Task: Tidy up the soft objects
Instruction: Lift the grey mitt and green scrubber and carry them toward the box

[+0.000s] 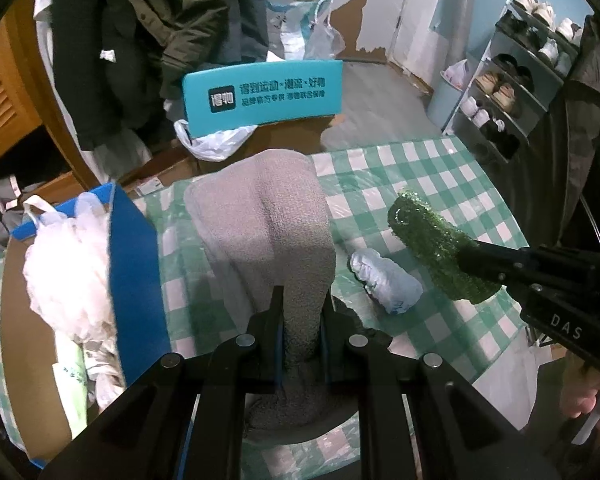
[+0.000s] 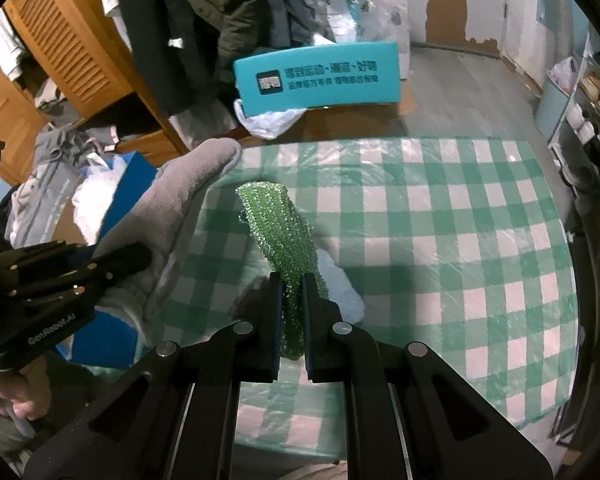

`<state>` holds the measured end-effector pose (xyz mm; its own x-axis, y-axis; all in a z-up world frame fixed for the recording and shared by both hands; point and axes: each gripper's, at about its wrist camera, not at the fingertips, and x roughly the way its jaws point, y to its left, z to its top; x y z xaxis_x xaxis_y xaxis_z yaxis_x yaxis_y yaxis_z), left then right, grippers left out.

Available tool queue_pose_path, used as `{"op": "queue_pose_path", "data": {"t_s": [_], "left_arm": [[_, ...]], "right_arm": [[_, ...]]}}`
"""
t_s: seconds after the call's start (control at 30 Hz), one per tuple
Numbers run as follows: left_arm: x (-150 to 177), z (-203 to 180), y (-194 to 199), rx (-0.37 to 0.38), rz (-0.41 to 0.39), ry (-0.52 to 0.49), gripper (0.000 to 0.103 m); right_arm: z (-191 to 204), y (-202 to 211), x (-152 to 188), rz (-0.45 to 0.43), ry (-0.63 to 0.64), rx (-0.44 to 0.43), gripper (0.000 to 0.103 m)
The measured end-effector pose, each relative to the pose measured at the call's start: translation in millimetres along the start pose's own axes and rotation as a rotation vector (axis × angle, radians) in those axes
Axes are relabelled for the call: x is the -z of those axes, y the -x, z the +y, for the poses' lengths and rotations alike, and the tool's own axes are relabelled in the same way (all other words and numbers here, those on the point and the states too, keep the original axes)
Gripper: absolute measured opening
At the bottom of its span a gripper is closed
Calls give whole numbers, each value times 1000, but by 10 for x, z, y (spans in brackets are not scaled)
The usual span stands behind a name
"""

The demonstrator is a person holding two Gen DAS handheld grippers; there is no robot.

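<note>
My left gripper is shut on a folded grey towel and holds it above the checked table; it also shows in the right wrist view. My right gripper is shut on a sparkly green cloth held above the table, also seen in the left wrist view. A rolled white-blue cloth lies on the table between the two grippers, partly hidden behind the green cloth in the right wrist view.
A blue-rimmed cardboard box with white plastic bags stands at the table's left. The green-white checked tablecloth covers the table. A teal chair back stands beyond the far edge. A shoe rack stands far right.
</note>
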<state>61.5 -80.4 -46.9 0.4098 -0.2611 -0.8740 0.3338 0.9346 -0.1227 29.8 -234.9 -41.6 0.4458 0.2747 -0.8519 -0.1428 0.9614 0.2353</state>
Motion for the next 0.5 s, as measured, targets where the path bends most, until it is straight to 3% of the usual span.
{"op": "queue_pose_path", "data": {"t_s": [0.5], "left_arm": [[92, 282, 524, -33, -88, 33, 14]], "right_arm": [[510, 64, -130, -25, 71, -61, 8]]}}
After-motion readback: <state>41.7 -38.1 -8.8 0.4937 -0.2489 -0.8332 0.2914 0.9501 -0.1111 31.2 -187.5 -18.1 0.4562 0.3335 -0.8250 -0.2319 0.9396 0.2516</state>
